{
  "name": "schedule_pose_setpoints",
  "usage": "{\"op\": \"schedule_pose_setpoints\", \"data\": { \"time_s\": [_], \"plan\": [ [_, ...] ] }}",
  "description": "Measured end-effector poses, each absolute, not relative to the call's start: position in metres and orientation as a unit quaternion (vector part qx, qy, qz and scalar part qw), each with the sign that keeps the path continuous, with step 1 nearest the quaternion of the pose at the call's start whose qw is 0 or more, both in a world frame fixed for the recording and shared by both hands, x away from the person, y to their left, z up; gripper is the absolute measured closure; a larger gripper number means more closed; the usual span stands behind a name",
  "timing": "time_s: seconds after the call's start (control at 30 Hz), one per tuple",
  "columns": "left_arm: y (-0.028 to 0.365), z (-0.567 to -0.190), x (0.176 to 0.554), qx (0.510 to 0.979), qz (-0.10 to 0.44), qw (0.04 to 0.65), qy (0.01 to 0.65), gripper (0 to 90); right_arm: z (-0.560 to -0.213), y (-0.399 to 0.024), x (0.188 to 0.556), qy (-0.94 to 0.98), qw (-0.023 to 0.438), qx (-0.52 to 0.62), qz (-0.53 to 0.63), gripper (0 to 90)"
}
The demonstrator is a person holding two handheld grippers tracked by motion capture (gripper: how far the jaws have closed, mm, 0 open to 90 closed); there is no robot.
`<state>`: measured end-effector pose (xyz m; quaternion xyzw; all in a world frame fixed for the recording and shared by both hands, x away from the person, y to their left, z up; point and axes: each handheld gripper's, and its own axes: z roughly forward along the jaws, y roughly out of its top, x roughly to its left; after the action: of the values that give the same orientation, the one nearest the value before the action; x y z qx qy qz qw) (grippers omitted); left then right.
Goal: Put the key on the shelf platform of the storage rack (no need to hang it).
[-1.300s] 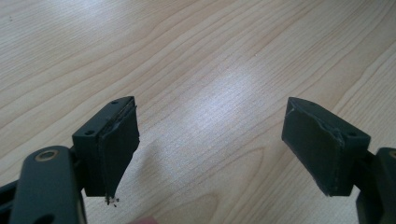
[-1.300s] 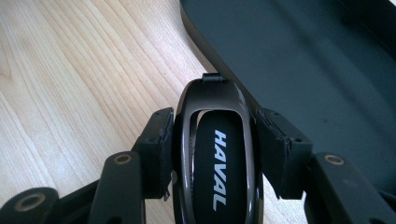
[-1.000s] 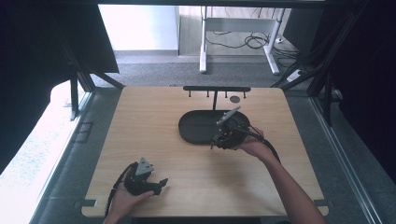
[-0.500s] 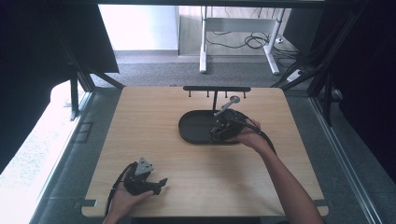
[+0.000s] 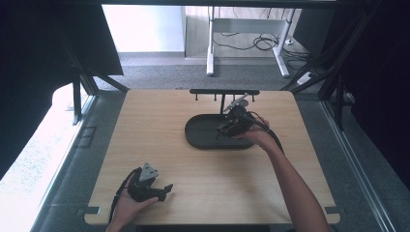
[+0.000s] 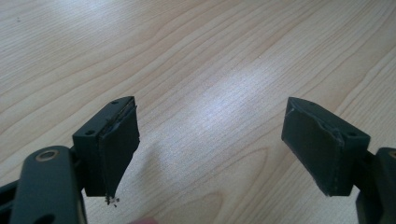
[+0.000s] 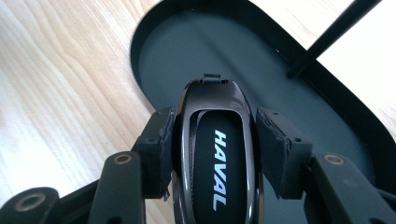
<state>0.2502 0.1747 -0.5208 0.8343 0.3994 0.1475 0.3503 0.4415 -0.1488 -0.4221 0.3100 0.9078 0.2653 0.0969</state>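
Key fob (image 7: pixel 215 158), dark with HAVAL lettering, sits clamped between the right gripper's (image 7: pixel 214 149) fingers (image 7: pixel 156 149), held just above the black oval tray (image 7: pixel 163 65), over the tray's right half as the high view shows it. Pads press on both long sides, so the loop at the fob's tip points forward and stays free; my read is that this grip leaves the loop clear for one of the pegs on the black rack (image 5: pixel 224 92) just behind the tray.

Rack's upright post (image 7: pixel 327 37) stands at the tray's far rim, close ahead of the fob's tip. That post is the main thing in the way: a straight push forward could knock the fob against it.

Left gripper (image 5: pixel 153 189) rests low on the desk (image 5: pixel 159 130), well apart from the tray, toward the near-left corner. Its fingers (image 6: pixel 114 149) stand wide with nothing between them, just bare wood grain under them. Looks parked, probably keeping out of the right hand's path.

Tray floor under the fob is bare. Desk around the tray carries nothing else; cable from the right gripper trails back along the forearm.
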Motion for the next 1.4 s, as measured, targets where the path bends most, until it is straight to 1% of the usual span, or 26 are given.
{"op": "schedule_pose_setpoints", "data": {
  "time_s": [0.2,0.6,1.03,1.4],
  "plan": [
    [0.175,-0.521,0.251,0.834,0.147,0.350,0.400,19.2,-0.433,-0.150,0.452,0.909,0.104,0.313,0.255,49.0],
    [0.176,-0.522,0.251,0.834,0.147,0.350,0.401,19.2,-0.460,-0.140,0.467,0.913,0.103,0.318,0.234,48.9],
    [0.176,-0.523,0.251,0.835,0.146,0.349,0.401,19.2,-0.492,-0.144,0.479,0.916,0.099,0.328,0.210,48.8],
    [0.174,-0.524,0.250,0.835,0.145,0.348,0.400,19.3,-0.495,-0.149,0.481,0.912,0.093,0.333,0.219,48.2]
  ]
}}
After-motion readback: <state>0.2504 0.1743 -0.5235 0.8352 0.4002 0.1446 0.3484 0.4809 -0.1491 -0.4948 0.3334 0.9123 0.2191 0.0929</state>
